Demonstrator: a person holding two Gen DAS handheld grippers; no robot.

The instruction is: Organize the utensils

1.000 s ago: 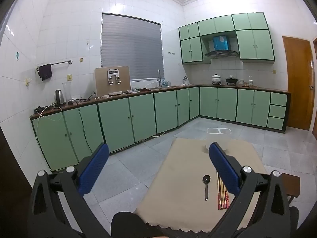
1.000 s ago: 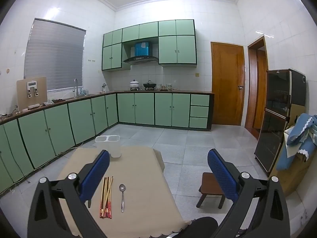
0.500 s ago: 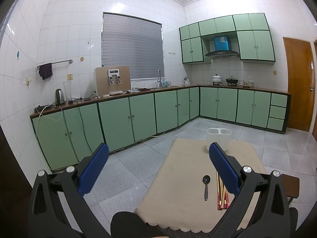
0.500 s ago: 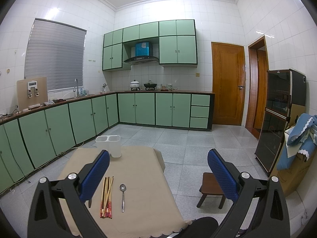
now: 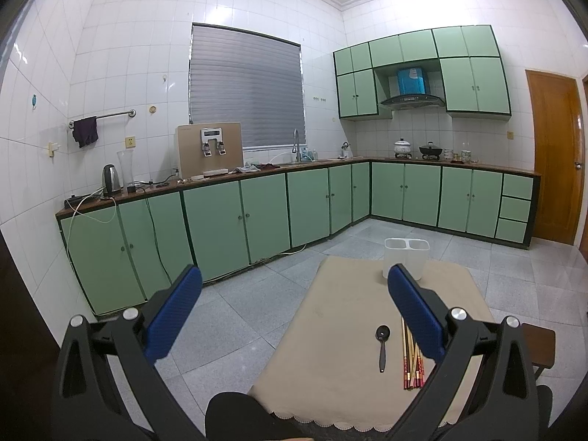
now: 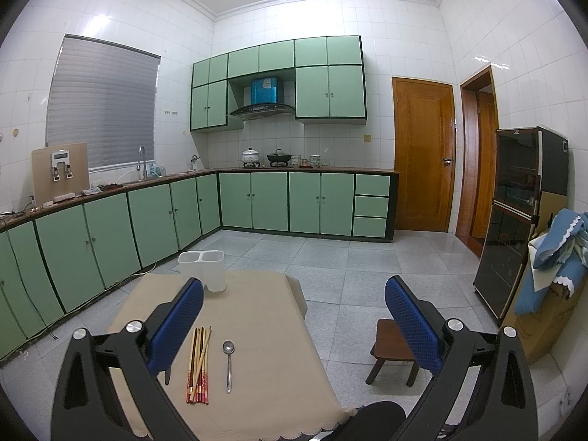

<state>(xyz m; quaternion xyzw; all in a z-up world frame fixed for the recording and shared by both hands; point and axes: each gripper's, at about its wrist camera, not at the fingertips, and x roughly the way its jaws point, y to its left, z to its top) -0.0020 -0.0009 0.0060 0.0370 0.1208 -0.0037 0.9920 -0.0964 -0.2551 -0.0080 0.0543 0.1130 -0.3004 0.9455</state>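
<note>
You had both claws spread wide with nothing in them, left gripper (image 5: 294, 294) and right gripper (image 6: 294, 301) up above the table (image 6: 257, 316). Chopsticks (image 6: 198, 364) and spoon (image 6: 228, 364) lay side by side, the 2-slot holder (image 6: 202, 270) at the far edge.

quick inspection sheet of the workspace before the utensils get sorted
surface: table under a beige cloth with a scalloped front edge
job's things: chopsticks bundled flat; silver spoon to their right, apart; black spoon to their left; white two-compartment holder upright at the far edge, looks empty
clutter: nothing seen
grippers: left gripper and right gripper above the near edge, jaws wide, holding nothing
cables: white cord hanging off the counter
surroundings: green cabinets, wooden stool, wooden door
</note>
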